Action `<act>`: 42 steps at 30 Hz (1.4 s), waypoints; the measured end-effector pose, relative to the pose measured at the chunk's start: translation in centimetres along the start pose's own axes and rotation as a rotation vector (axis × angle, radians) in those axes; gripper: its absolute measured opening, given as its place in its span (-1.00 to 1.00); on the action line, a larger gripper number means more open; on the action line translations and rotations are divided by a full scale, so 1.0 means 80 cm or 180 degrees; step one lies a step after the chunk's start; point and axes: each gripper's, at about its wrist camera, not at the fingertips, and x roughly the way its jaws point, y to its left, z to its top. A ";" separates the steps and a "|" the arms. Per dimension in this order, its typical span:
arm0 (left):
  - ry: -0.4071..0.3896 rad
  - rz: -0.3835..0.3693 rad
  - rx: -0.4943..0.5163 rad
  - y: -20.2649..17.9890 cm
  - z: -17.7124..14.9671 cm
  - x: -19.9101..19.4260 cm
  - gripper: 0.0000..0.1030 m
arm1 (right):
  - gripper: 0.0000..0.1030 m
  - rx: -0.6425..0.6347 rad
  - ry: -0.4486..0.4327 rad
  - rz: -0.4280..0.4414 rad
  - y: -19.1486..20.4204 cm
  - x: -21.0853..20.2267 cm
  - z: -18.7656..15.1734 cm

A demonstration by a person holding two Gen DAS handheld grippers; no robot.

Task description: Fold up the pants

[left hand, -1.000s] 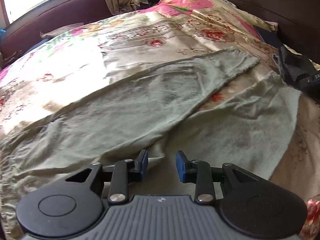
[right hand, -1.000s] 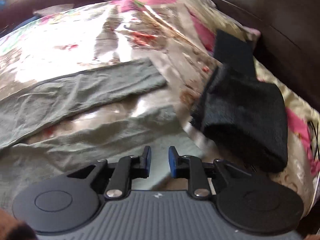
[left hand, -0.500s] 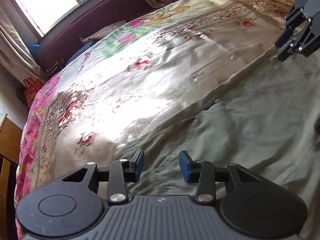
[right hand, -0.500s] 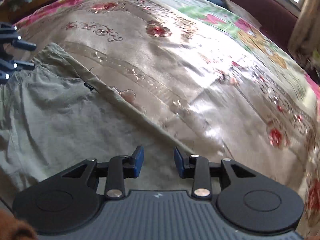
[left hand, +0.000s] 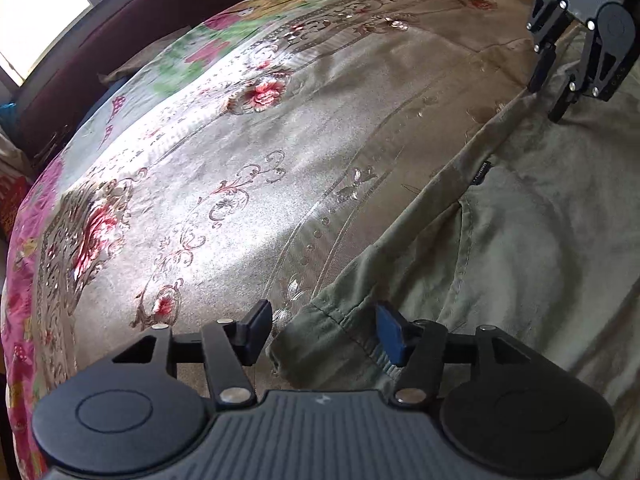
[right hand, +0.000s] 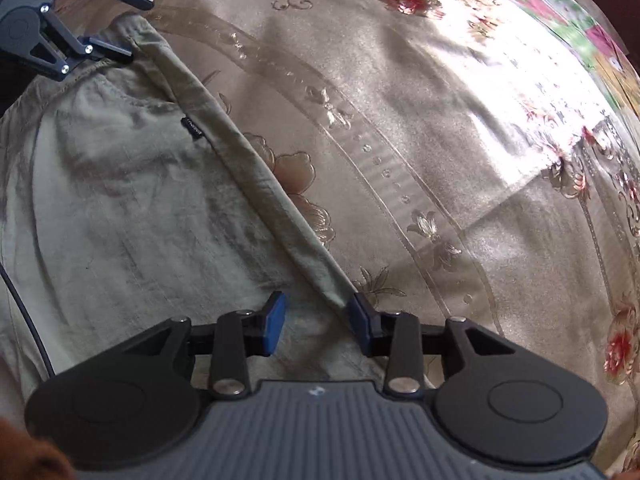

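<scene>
Olive-green pants (left hand: pixel 532 224) lie flat on a floral satin bedspread (left hand: pixel 248 184), waistband edge running diagonally. My left gripper (left hand: pixel 324 334) is open, its jaws on either side of one waistband corner (left hand: pixel 316 320). My right gripper (right hand: pixel 316 320) is open around the other end of the waistband (right hand: pixel 336 284). The pants also show in the right wrist view (right hand: pixel 132 208). The right gripper shows at the top right of the left wrist view (left hand: pixel 550 92); the left gripper shows at the top left of the right wrist view (right hand: pixel 128 28).
The bedspread (right hand: pixel 440 140) stretches beyond the waistband. A dark maroon headboard or sofa edge (left hand: pixel 92 68) and a bright window (left hand: pixel 36 8) lie at the far left. A small dark label (left hand: pixel 480 172) sits on the waistband.
Both grippers swung from the pant legs to the waistband end. Over the last half second they came down close to the waistband corners and opened wider.
</scene>
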 end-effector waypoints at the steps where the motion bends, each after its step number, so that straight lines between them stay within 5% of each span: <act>1: 0.0015 -0.0022 0.0060 0.001 0.002 0.001 0.40 | -0.27 0.0002 -0.0007 0.0008 -0.003 -0.001 -0.001; 12: 0.0151 -0.0136 0.0383 -0.020 0.000 -0.006 0.31 | -0.14 -0.0130 0.0075 -0.0041 -0.009 0.008 0.007; 13: 0.0153 -0.0115 0.0400 -0.022 0.000 -0.005 0.31 | -0.19 -0.0128 0.0079 -0.0061 -0.007 0.010 0.007; 16: 0.0148 -0.0032 0.0457 -0.028 0.001 -0.002 0.02 | -0.94 0.0028 0.0139 -0.0050 -0.002 0.010 0.008; 18: 0.0136 0.0063 0.0497 -0.030 0.001 -0.003 -0.29 | -0.97 0.0150 0.0162 -0.0091 0.000 0.006 0.010; 31: -0.0186 0.0789 0.0368 -0.008 0.010 -0.067 -0.46 | -0.97 0.0285 -0.0564 -0.0832 0.019 -0.104 0.040; 38: -0.0427 0.1025 0.0239 -0.045 -0.016 -0.157 -0.51 | -0.97 0.0252 -0.0935 -0.0869 0.091 -0.209 -0.019; 42: -0.0442 0.1035 0.0081 -0.080 -0.053 -0.221 -0.55 | -0.97 0.0252 -0.0845 -0.0712 0.164 -0.249 -0.082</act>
